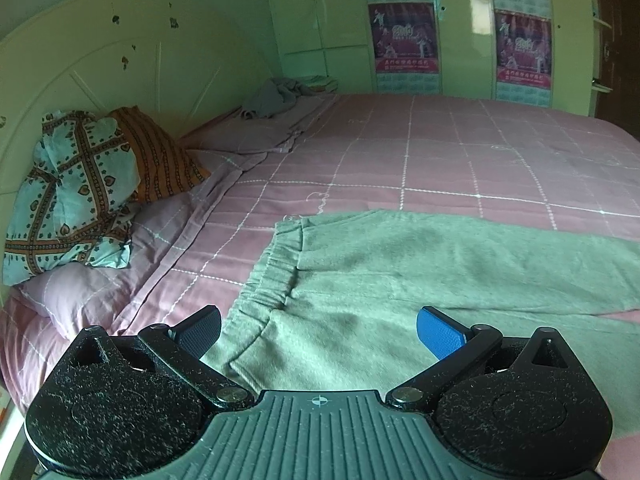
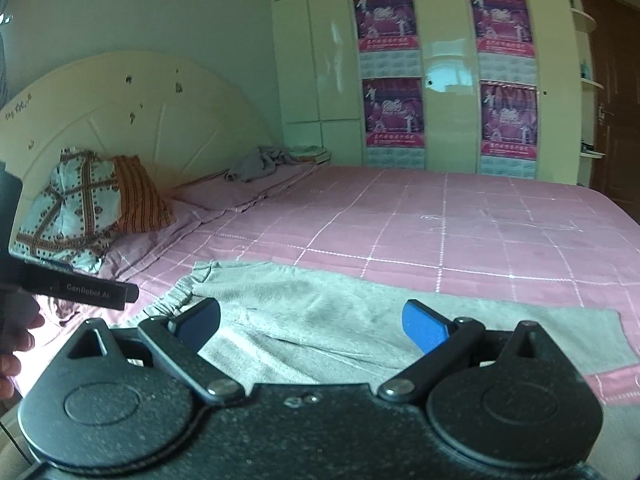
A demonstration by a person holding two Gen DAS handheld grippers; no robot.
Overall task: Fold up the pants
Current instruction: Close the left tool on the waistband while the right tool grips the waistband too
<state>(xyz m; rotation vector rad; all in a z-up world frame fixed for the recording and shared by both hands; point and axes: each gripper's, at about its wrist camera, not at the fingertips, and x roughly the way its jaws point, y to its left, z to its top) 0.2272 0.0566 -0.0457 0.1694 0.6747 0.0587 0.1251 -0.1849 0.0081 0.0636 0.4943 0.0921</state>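
Note:
Grey-green sweatpants (image 1: 420, 272) lie flat on the pink checked bed (image 1: 440, 152), elastic waistband (image 1: 272, 264) to the left, legs running right. My left gripper (image 1: 320, 330) is open and empty, hovering over the waist area. In the right wrist view the pants (image 2: 320, 304) lie the same way, with the leg end at the right (image 2: 600, 332). My right gripper (image 2: 312, 324) is open and empty above the pants' middle. The left gripper's body (image 2: 80, 290) shows at the left edge of the right wrist view.
Patterned pillows (image 1: 80, 192) lean on the headboard (image 1: 120, 52) at the left. A crumpled grey cloth (image 1: 276, 98) lies at the far corner of the bed. A wardrobe with posters (image 1: 404, 36) stands behind the bed. A brown door (image 2: 612, 100) is at the far right.

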